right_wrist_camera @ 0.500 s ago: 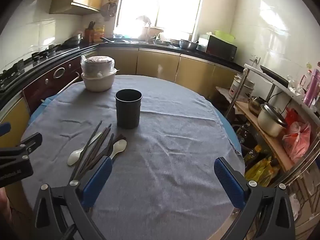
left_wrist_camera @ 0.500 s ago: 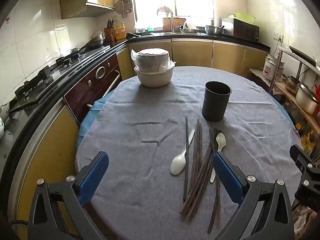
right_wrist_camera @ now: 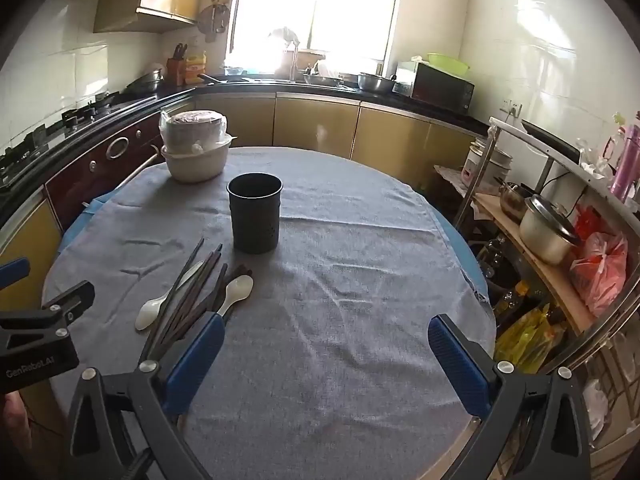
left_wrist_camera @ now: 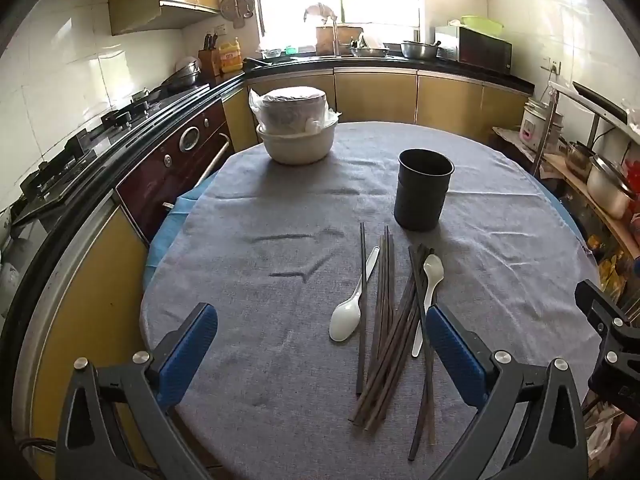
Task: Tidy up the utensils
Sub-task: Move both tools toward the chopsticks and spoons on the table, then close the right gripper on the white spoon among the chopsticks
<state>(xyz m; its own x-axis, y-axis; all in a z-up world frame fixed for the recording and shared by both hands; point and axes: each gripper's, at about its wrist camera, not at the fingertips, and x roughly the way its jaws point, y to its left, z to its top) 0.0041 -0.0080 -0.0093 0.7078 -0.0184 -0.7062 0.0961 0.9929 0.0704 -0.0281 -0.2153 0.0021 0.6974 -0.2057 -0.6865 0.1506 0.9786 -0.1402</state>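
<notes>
Chopsticks (left_wrist_camera: 386, 312) are lying in a loose dark bundle on the grey cloth of the round worktop (left_wrist_camera: 260, 264), fanning out toward the near edge. Two white spoons are lying among them: one spoon (left_wrist_camera: 352, 304) is sitting at the left of the bundle with its bowl toward the camera and a chopstick crossing its handle, and the other spoon (left_wrist_camera: 429, 292) is resting on the right side with its bowl pointing away. A black utensil holder (left_wrist_camera: 423, 189) is standing upright just beyond the far tips of the chopsticks, apart from them. Farther back on the left, a white bowl (left_wrist_camera: 297, 142) is carrying a plastic-wrapped stack.

The left gripper (left_wrist_camera: 322, 354) is hovering above the near edge with its blue fingers (left_wrist_camera: 188, 350) spread wide and holding nothing; its right finger is overlapping the bundle in this view. The right gripper (right_wrist_camera: 326, 360) is hanging over bare cloth to the right of the utensils, its fingers (right_wrist_camera: 458, 364) likewise spread wide and gripping nothing.
</notes>
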